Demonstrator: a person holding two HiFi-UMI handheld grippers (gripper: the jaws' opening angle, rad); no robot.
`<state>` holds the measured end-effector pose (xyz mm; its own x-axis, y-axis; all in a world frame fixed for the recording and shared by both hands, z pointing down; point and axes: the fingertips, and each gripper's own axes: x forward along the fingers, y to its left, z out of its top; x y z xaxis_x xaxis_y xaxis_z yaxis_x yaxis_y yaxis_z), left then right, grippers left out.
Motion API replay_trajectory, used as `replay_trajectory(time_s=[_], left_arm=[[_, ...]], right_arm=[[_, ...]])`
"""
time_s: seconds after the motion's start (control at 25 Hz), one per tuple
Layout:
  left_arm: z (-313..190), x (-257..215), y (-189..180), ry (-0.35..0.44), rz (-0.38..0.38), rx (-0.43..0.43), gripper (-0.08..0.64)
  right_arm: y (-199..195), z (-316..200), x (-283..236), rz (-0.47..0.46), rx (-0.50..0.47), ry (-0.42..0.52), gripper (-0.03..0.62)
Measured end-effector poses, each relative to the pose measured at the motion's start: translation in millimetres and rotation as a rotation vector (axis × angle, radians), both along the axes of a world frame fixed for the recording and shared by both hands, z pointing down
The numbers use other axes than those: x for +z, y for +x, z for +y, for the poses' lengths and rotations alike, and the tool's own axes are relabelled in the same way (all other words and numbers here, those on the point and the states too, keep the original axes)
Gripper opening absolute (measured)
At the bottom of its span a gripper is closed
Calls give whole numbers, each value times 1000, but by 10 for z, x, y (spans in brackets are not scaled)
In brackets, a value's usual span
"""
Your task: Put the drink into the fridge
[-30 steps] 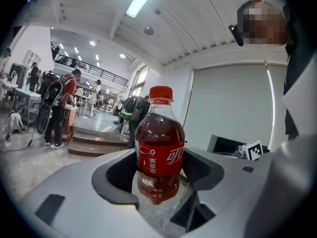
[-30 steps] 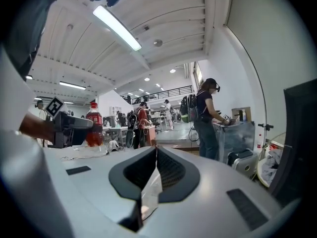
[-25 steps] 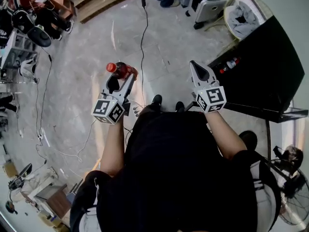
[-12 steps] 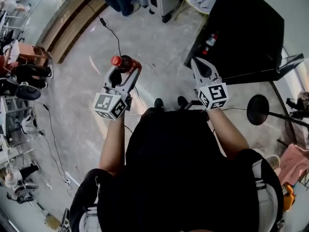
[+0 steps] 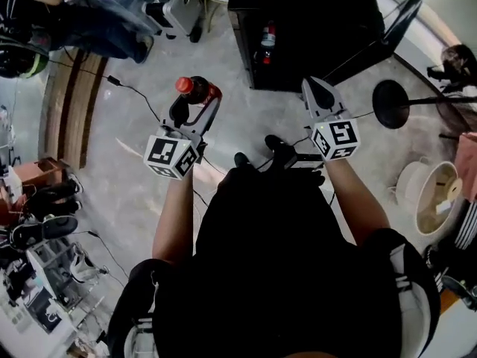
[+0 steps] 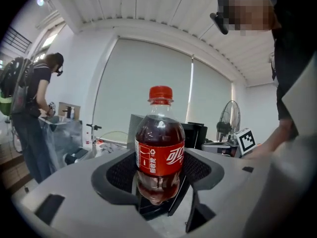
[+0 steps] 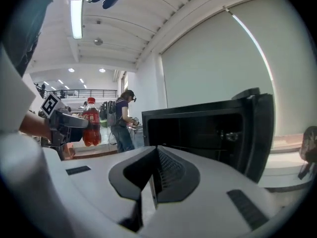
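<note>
A cola bottle (image 6: 159, 155) with a red cap and red label stands upright between the jaws of my left gripper (image 6: 158, 182), which is shut on it. In the head view that bottle (image 5: 195, 89) sits at the tip of the left gripper (image 5: 192, 110). My right gripper (image 5: 317, 94) is shut with nothing in it, its jaws pressed together in the right gripper view (image 7: 154, 180). The black fridge (image 5: 298, 28) stands just ahead with its door (image 5: 369, 39) swung open to the right. A red bottle (image 5: 267, 42) shows inside it. The fridge's dark open interior (image 7: 198, 133) lies straight beyond the right gripper.
A cable (image 5: 134, 95) runs over the grey floor at the left. A person (image 5: 97, 21) stands at the upper left near a wooden step (image 5: 71, 103). A round black stand base (image 5: 395, 104) and a fan (image 6: 225, 125) are at the right.
The fridge has come from the upper right to straight ahead and much closer in the head view. Both grippers keep their hold and pose; the bottle stays gripped.
</note>
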<state>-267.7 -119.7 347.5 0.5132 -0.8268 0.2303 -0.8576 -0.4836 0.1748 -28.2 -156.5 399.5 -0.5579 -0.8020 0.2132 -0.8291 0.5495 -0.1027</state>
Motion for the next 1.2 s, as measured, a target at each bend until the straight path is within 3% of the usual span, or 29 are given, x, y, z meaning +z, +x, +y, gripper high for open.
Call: replay_trajectory(time_s=[0.2, 0.36, 0.8, 1.2], left_arm=[[-355, 228, 579, -11, -19, 133, 302], [-573, 447, 981, 12, -60, 164, 302], [-1050, 1193, 1564, -11, -39, 53, 302], [-1495, 1909, 1707, -26, 13, -113, 302]], right_arm=[[402, 9, 168, 10, 97, -21, 21], [629, -42, 277, 2, 140, -28, 21], [747, -352, 755, -31, 137, -37, 21], [574, -900, 1413, -42, 123, -33, 23]])
